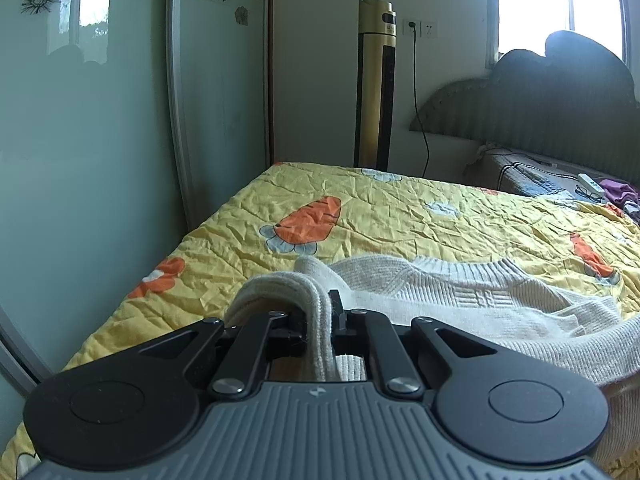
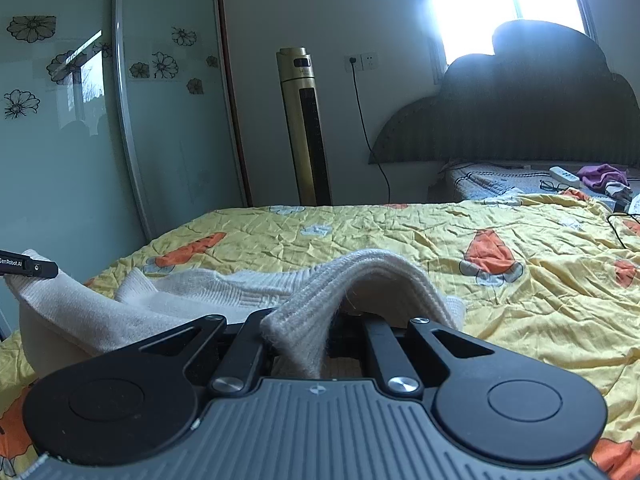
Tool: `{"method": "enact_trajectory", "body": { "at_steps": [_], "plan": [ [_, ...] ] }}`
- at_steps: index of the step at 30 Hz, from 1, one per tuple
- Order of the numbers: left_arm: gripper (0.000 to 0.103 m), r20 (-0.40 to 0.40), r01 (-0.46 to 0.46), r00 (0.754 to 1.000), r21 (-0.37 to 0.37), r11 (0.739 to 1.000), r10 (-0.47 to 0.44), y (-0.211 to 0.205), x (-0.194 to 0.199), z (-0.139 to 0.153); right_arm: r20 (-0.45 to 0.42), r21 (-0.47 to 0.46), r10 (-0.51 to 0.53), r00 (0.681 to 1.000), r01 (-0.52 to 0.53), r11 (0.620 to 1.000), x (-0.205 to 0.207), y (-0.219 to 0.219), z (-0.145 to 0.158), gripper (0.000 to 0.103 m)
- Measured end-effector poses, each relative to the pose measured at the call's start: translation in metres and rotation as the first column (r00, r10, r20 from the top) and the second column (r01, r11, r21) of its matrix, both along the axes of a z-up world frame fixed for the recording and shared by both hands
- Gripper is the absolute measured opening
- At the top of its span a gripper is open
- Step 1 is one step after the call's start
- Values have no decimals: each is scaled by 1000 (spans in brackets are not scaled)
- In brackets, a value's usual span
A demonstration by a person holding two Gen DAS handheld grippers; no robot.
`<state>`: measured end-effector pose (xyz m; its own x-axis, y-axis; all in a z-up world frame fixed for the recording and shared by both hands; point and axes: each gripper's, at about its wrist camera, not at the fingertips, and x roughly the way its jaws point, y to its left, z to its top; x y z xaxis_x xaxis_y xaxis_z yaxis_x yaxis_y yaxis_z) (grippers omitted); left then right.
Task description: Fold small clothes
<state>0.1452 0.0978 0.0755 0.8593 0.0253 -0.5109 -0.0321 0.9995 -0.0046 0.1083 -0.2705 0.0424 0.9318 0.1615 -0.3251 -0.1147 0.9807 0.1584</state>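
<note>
Two hand-held grippers gripping one cream knit sweater (image 1: pixel 460 292).
I am holding its ribbed edge clamped in the left hand-held gripper (image 1: pixel 320 320) and right hand-held gripper (image 2: pixel 316 332), jaws closed, above the yellow bed quilt (image 1: pixel 400 216).

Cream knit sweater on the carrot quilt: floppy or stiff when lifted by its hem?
Likely floppy: the cream ribbed knit sweater droops over both the left gripper and right gripper. Probably sags between grips. Fuzzy ribbing suggests little slip.

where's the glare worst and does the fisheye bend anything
Left wrist view: the bright window blows out white at top right; the silver wardrobe door frame bows. Right wrist view: the window blooms over the dark scalloped headboard; the frame curves more.
</note>
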Motion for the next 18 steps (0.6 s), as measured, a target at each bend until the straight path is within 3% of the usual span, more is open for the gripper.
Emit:
{"method": "enact_trajectory", "body": {
  "at_steps": [9,18],
  "plan": [
    [8,-17,11,1000,32,999,-10,-11,38,-2,-10,8,-19,1000,19,1000,23,-5,-1,10],
    [8,-79,-2,997,70,998,7,-22,86,-22,-50,7,-28,998,28,1000,60,-8,-12,10]
  ]
}}
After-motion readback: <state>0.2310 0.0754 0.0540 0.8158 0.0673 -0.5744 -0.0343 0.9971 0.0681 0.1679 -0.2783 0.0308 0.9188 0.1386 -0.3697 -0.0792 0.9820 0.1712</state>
